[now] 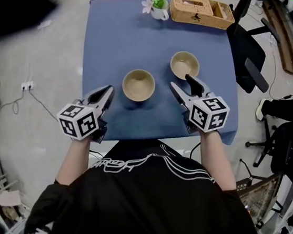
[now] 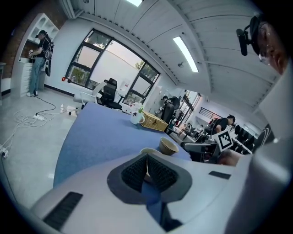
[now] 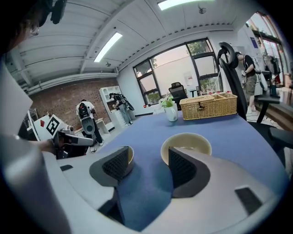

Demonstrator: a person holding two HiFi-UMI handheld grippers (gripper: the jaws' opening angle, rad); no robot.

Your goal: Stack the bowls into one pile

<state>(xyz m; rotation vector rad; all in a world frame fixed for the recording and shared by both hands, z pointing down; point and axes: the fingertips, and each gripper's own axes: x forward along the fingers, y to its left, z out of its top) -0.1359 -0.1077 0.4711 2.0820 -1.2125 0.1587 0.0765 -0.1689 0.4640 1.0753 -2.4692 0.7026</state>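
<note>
Two bowls are sitting upright and empty on the blue table (image 1: 109, 35), apart from each other and not yet stacked. The near bowl (image 1: 139, 85) is resting around the middle of the table, toward the near edge. The far bowl (image 1: 184, 65) is standing farther back and closer to the right edge.

A cup (image 1: 160, 12) holding flowers is standing at the far edge. A basket (image 1: 201, 11) is sitting just beside the cup, at the far right corner. Both are well apart from the bowls. The table surface between the two bowls is lying bare. A chair (image 1: 248, 55) is standing off the right edge.

The right gripper (image 1: 180, 82) is hovering over the right part of the table, with its tips just beside the near rim of the far bowl. Whether a tip is touching the rim cannot be determined. In the right gripper view, the right gripper (image 3: 147, 160) is holding its jaws wide apart, with only table surface showing between the pads. The far bowl (image 3: 187, 142) is showing behind one jaw, and the near bowl (image 3: 131, 155) is showing behind the other.

The left gripper (image 1: 109, 89) is hovering over the near edge, toward the left corner, near the near bowl. In the left gripper view, the left gripper (image 2: 146, 157) is keeping its pads together at the tips and is gripping nothing. The far bowl (image 2: 168, 146) is showing beyond the jaws.
</note>
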